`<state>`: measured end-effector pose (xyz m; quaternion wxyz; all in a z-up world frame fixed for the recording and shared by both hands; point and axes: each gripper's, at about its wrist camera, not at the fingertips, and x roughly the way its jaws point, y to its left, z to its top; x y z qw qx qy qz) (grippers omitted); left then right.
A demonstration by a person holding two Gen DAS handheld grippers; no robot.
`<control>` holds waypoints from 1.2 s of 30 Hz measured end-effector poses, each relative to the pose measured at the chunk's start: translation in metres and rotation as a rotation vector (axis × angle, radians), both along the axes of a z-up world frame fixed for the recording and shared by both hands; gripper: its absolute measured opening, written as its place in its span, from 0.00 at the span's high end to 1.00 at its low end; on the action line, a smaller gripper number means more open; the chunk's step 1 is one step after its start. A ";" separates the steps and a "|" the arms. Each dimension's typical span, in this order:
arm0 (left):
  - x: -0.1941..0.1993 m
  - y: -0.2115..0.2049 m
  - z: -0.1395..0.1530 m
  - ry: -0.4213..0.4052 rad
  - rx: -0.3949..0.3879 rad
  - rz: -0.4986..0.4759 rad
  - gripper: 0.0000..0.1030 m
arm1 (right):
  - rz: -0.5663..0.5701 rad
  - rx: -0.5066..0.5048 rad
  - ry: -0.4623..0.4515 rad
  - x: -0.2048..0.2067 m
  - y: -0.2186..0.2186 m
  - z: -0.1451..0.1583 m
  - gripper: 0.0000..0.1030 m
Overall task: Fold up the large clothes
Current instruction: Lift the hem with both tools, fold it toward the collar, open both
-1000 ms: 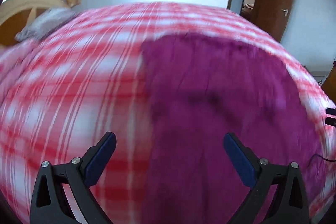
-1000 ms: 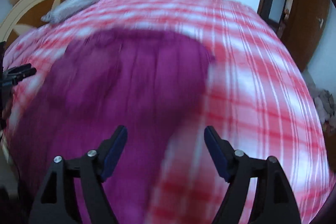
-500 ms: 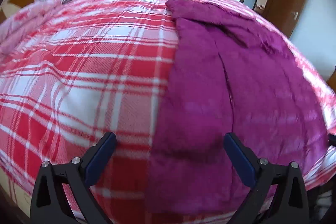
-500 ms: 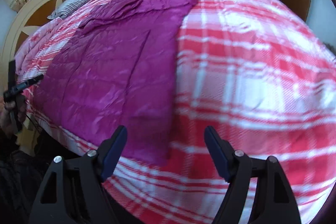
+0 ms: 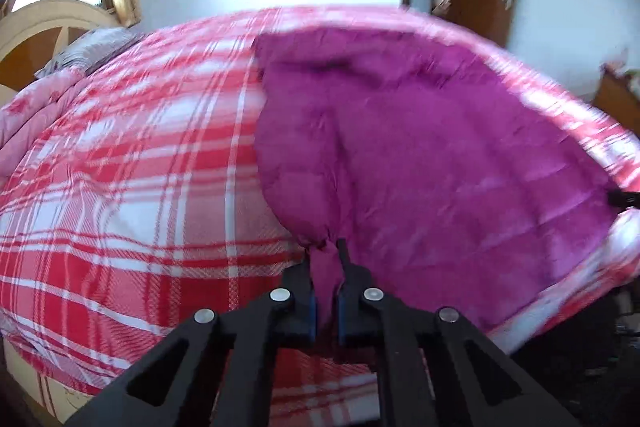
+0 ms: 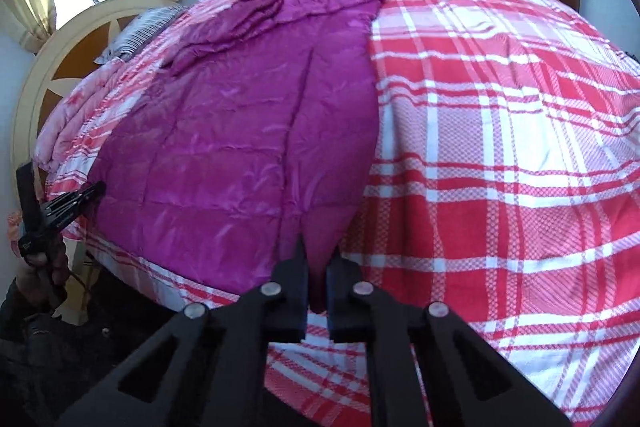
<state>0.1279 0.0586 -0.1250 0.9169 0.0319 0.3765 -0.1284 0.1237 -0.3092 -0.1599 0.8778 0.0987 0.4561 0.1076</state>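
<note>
Here, a magenta quilted coat [image 6: 240, 131] lies spread flat on a bed covered by a red-and-white plaid blanket [image 6: 500, 147], its hem at the near edge of the mattress. The left gripper [image 5: 325, 247] has just closed and is clamped on the coat's near left hem corner, fabric bunched between its fingers. The right gripper [image 6: 318, 251], likewise just closed, pinches the near right hem corner beside the bare plaid, the coat stretching away from both toward a pillow [image 6: 136, 31] and headboard [image 6: 60, 67].
</note>
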 end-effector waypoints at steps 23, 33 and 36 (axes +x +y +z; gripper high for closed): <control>0.137 0.002 0.124 -0.198 -0.196 -0.046 0.91 | -0.106 0.160 -0.429 0.045 -0.055 0.181 0.93; 0.229 0.015 0.107 -0.079 -0.255 0.074 0.68 | -0.242 0.067 -0.243 0.207 -0.072 0.116 0.93; 0.226 0.006 0.121 -0.205 -0.144 0.174 0.15 | -0.277 0.058 -0.201 0.232 -0.077 0.100 0.93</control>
